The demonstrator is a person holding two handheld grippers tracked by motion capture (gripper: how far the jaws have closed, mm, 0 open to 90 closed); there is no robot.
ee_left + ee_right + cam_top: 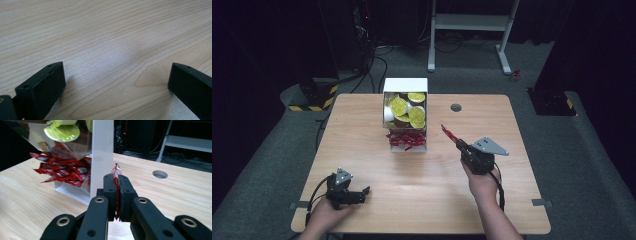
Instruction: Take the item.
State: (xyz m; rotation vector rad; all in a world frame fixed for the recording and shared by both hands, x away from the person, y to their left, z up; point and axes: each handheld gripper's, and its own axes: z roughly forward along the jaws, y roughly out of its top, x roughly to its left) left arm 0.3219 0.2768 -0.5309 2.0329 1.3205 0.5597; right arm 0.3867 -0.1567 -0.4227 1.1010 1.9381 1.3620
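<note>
I'm in a lab-like recording room: my wooden table (422, 195) stands alone on grey carpet (262, 170), dark curtains all round, cables (372, 60) on the floor, a white desk frame (472, 25) behind, hazard-striped stand bases (312, 97) at the edges.

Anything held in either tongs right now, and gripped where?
Right tongs pinch a red packet around its lower part; its top end sticks out. Left tongs are open, empty.
</note>
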